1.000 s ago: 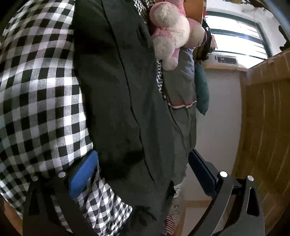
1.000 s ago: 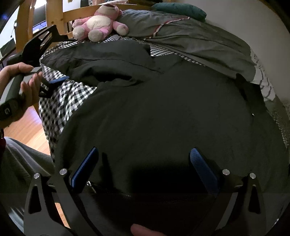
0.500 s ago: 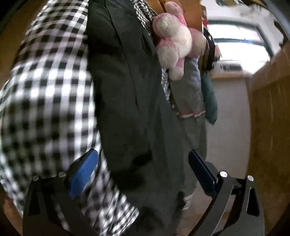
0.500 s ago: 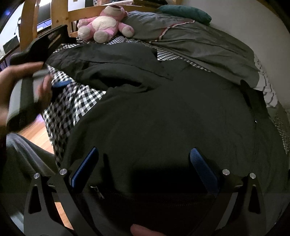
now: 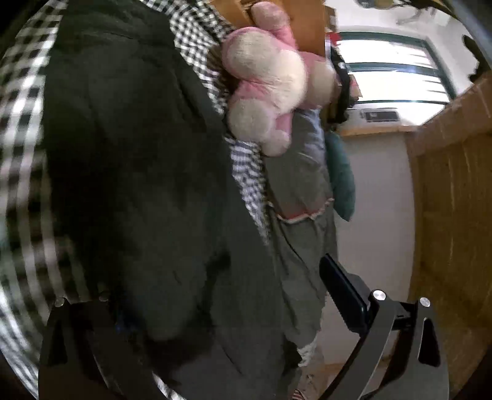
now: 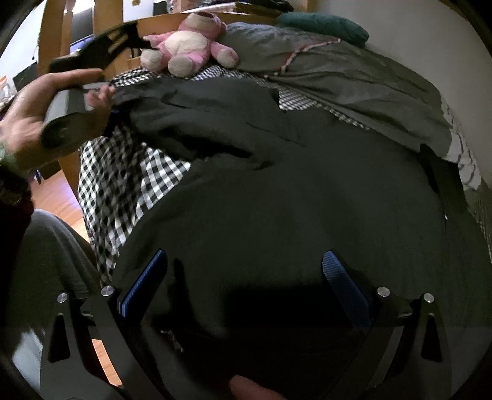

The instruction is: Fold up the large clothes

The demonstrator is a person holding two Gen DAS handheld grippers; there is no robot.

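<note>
A large dark green-black jacket (image 6: 276, 190) lies spread over the checkered bed sheet (image 6: 129, 184). My right gripper (image 6: 243, 283) is open, its blue pads wide apart just over the jacket's near edge. In the left wrist view the jacket's sleeve (image 5: 147, 184) fills the frame. My left gripper (image 5: 233, 295) stands open around the sleeve end; the fabric covers its left finger, and the right pad (image 5: 341, 289) shows clear. In the right wrist view the left gripper (image 6: 113, 117) is held by a hand at the sleeve's far left end.
A pink plush bear (image 6: 190, 52) sits at the head of the bed beside a grey duvet (image 6: 353, 80) and a teal pillow (image 6: 323, 24). A wooden bed frame (image 6: 101, 18) stands at the left, and wood floor (image 6: 58, 197) shows below it.
My left gripper has pushed forward onto the sleeve end, so fabric now hides its left pad. The right gripper has stayed open over the jacket's near edge.
</note>
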